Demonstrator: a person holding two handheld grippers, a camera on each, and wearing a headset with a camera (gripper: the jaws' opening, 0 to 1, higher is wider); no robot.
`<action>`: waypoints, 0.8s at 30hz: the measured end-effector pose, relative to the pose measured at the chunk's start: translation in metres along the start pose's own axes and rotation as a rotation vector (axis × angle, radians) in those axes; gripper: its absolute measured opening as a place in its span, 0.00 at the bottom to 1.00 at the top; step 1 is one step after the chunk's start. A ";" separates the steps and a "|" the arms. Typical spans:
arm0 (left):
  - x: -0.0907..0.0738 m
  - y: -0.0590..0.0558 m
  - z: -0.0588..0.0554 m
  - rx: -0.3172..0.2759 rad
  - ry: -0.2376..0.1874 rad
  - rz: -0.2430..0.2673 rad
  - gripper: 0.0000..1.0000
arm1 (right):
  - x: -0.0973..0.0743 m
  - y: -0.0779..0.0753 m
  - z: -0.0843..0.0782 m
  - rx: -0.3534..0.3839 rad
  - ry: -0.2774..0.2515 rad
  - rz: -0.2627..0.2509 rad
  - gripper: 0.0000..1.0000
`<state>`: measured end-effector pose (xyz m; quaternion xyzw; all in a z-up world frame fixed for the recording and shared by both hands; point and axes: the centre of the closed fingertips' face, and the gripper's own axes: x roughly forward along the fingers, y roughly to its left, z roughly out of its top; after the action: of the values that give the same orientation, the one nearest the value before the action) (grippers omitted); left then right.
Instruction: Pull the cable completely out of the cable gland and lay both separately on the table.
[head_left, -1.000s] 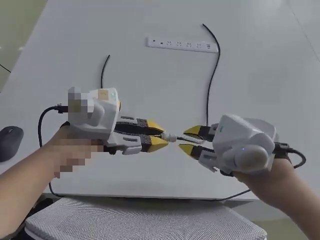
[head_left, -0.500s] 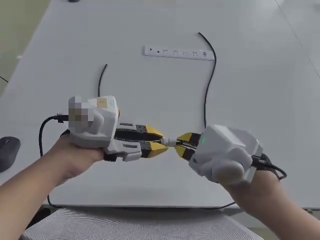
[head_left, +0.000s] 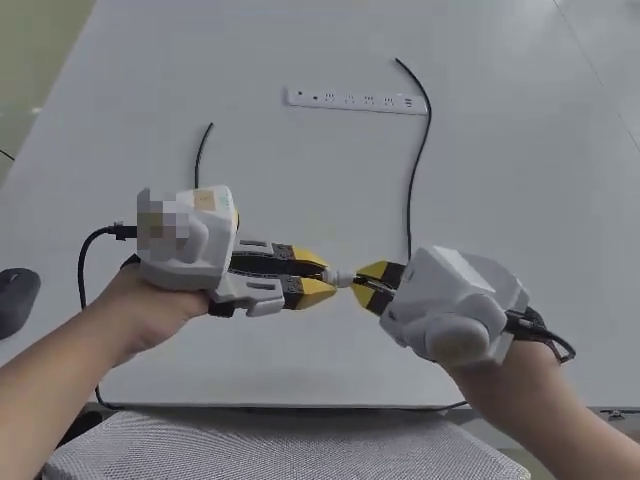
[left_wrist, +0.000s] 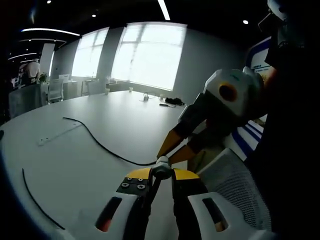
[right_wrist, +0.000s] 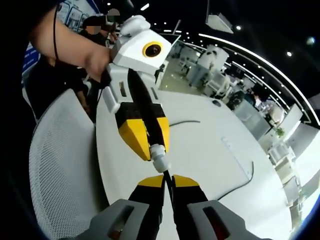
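Note:
A small white cable gland (head_left: 341, 278) hangs over the table's near edge between my two grippers. My left gripper (head_left: 322, 280) is shut on it; in the left gripper view the gland (left_wrist: 161, 166) sits pinched between the yellow tips (left_wrist: 161, 175). A thin black cable (right_wrist: 168, 176) runs out of the gland (right_wrist: 159, 154) straight into my right gripper (right_wrist: 168, 181), which is shut on it. In the head view the right gripper (head_left: 368, 284) is almost tip to tip with the left one, with little cable showing between them.
On the white table (head_left: 520, 180) lie a white power strip (head_left: 350, 100) with its black lead (head_left: 418, 150), and a short loose black cable (head_left: 203, 150). A dark mouse (head_left: 14, 296) sits at the left edge. A mesh chair back (head_left: 250, 445) is below my hands.
The right gripper has moved left, closer to the left gripper, so less cable shows between the tips. Both hands sit slightly lower and nearer.

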<state>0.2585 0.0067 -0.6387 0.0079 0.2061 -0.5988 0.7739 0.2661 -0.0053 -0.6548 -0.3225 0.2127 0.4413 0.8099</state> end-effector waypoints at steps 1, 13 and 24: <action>0.000 0.000 0.000 0.000 0.002 0.000 0.15 | 0.000 0.000 0.000 0.003 0.000 0.000 0.00; -0.002 0.003 0.001 -0.006 -0.002 0.015 0.15 | 0.001 -0.009 -0.013 0.082 0.011 -0.021 0.00; -0.003 0.004 0.002 -0.007 -0.010 0.022 0.15 | -0.003 -0.023 -0.042 0.246 0.046 -0.071 0.00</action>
<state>0.2622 0.0103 -0.6362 0.0042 0.2043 -0.5896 0.7814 0.2811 -0.0463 -0.6748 -0.2378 0.2721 0.3753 0.8536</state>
